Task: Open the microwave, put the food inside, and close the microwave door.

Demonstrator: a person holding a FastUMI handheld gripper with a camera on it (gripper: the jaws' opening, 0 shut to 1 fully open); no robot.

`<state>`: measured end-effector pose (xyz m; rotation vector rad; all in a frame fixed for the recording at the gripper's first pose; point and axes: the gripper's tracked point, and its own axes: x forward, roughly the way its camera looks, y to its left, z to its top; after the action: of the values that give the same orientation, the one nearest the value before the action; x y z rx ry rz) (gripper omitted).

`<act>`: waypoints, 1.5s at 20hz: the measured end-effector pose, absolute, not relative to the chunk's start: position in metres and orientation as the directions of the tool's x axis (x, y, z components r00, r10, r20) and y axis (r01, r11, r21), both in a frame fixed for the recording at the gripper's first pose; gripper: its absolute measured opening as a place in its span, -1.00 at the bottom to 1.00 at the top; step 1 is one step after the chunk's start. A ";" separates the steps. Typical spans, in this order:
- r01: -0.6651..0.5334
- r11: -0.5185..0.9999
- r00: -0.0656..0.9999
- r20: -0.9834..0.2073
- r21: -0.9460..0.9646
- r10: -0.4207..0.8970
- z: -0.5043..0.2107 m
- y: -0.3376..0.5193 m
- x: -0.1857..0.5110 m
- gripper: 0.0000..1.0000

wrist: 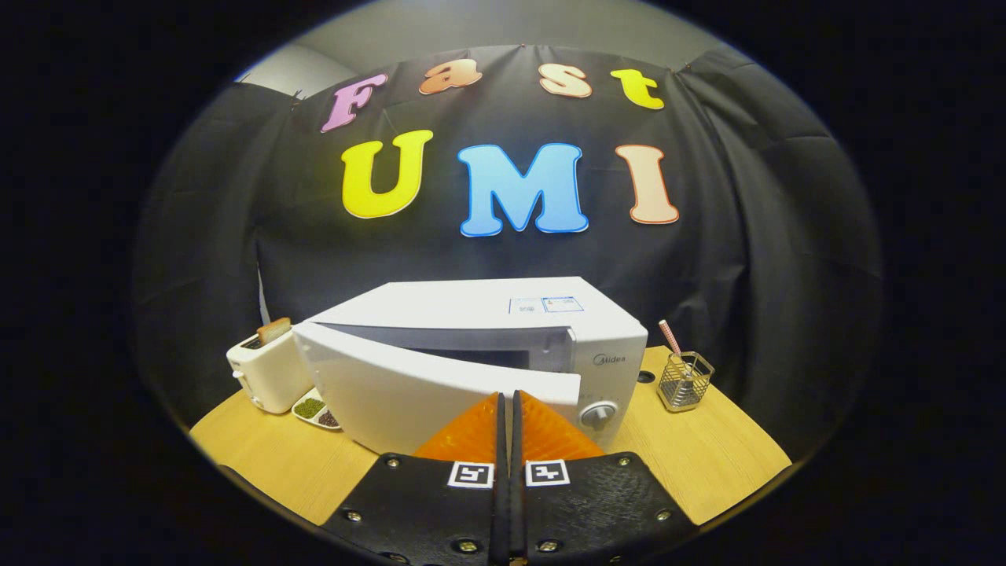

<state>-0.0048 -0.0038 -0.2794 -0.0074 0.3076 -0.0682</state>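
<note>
A white microwave (503,314) stands on the wooden table (707,464) just ahead of me. Its door (409,389) is hinged on the left and stands partly ajar, a dark gap showing along its top and right side. My gripper (508,397) is shut with its two orange fingers (471,432) pressed together, nothing between them. The fingertips sit right against the lower free edge of the door, beside the round control knob (599,414). The inside of the oven is hidden behind the door.
A white toaster (267,369) holding a slice of bread (273,330) stands left of the microwave. A small dish (314,410) with green and dark contents lies in front of it. A wire cup (685,381) with a striped straw stands to the right.
</note>
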 end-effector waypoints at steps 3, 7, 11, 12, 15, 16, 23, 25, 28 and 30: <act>0.106 0.994 0.948 -0.302 -0.015 -0.105 -0.284 -0.016 0.023 -0.99; 0.140 0.990 0.939 -0.318 0.001 -0.132 -0.296 -0.028 0.046 -0.99; 0.147 0.989 0.948 -0.285 0.000 -0.141 -0.294 -0.029 0.056 -0.99; 0.155 0.988 0.937 -0.318 0.015 -0.142 -0.297 -0.031 0.062 -0.99; 0.163 0.987 0.943 -0.293 0.002 -0.155 -0.298 -0.031 0.059 -0.97; 0.147 0.989 0.944 -0.293 -0.027 -0.149 -0.298 -0.031 0.058 -0.98; 0.143 0.989 0.970 -0.196 -0.019 -0.144 -0.217 -0.038 0.015 0.99; 0.156 0.987 0.976 -0.150 -0.024 -0.158 -0.174 -0.039 -0.009 0.99; 0.149 0.988 0.982 -0.115 -0.030 -0.151 -0.104 -0.034 -0.035 0.98; 0.150 0.988 0.981 -0.120 -0.021 -0.152 -0.062 -0.030 -0.047 0.98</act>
<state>-0.0467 -0.0303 -0.0616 -0.0117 0.1214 -0.1518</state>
